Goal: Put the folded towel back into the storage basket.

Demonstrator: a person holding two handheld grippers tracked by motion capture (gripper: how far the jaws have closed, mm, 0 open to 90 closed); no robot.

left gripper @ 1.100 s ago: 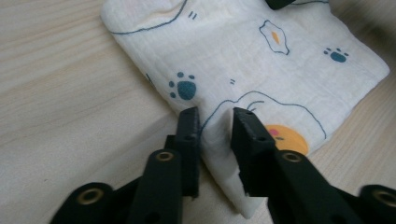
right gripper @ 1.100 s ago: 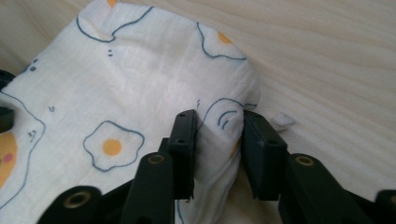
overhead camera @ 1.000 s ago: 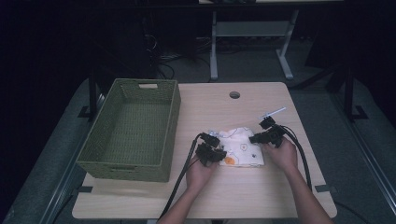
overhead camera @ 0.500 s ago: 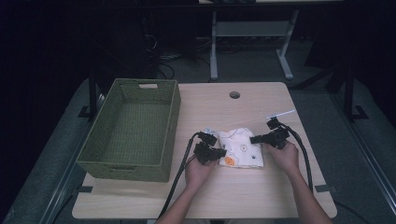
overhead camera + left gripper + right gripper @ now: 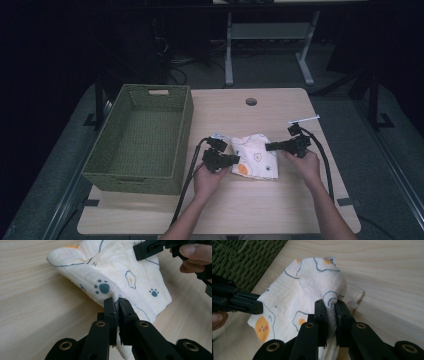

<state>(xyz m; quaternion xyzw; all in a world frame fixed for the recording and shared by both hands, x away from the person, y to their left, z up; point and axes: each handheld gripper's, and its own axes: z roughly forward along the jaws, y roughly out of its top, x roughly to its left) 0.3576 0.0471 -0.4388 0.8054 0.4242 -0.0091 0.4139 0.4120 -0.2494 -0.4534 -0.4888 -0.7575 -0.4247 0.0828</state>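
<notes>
Change since earlier frames: my left gripper (image 5: 231, 159) has come up slightly with the cloth edge it holds. Both sets of fingers have just been closing, each with cloth between them, and the cloth now stands bunched higher.
Task item: a small white woven cloth printed with fried eggs and dark paw marks (image 5: 256, 156). It lies on the light wooden worktop (image 5: 260, 210), near the middle, between my two grippers and just right of the basket.
Left fingers: clenched on a fold at the cloth's near-left edge (image 5: 113, 305). The pinch is at the hem, so I judge it gives a corner to lift by.
Right gripper (image 5: 270, 146): fingers (image 5: 342, 308) clamped on a raised hump of fabric at the opposite side. The fabric is drawn up into a peak above the pinch.
Reason for two-point hold: I judge that gripping opposite edges lets me raise the cloth and spread it or carry it without dragging.
Receptacle: a green woven rectangular basket (image 5: 131, 172) stands on the left of the worktop, apart from the cloth; a likely destination.
Risk: thin fabric may slip from either pinch if I pull the grippers apart too hard.
</notes>
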